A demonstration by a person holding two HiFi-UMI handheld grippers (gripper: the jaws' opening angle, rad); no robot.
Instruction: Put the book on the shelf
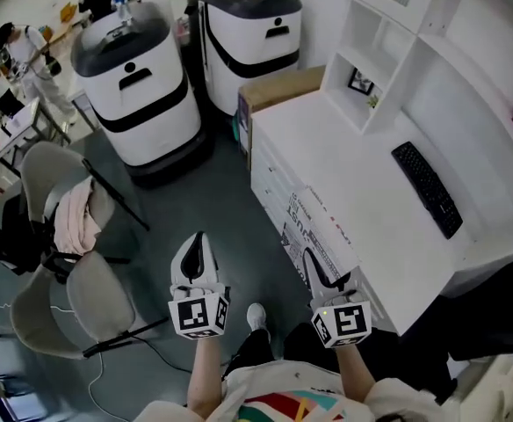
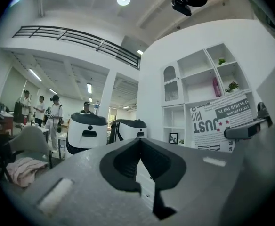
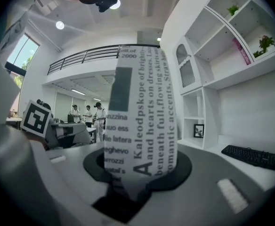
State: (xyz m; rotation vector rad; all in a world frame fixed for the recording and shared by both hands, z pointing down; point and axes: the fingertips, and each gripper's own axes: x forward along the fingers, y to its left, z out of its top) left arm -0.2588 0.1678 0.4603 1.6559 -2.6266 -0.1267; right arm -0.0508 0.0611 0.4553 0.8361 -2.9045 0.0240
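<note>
In the head view, your right gripper (image 1: pixel 320 269) holds the book (image 1: pixel 320 222) by its near end, so the book points forward, toward the near left corner of the white surface (image 1: pixel 353 139). I cannot tell whether it touches that edge. The shelf (image 1: pixel 388 60) stands at the far end of the surface, well apart from the book, so I judge the carrying part is not yet done. A keyboard (image 1: pixel 426 188) lies on the right of the surface. Your left gripper (image 1: pixel 198 251) hangs over the floor on the left, probably kept aside so that it does not disturb the book.

In the left gripper view, the fingers (image 2: pixel 123 161) are together with nothing between them. This view shows what the head view does not: the printed cover of the book from the side, upright at the right, with the open compartments of the shelf behind it.

In the right gripper view, the fingers (image 3: pixel 182 166) are closed on the lower edge of the book, which rises straight up between them and fills the middle. Such a grip at one end leaves the free end ready to go into a compartment first, I think. Only here can you see a pink book (image 3: pixel 240 51) and small plants already on the upper levels of the shelf.
</note>
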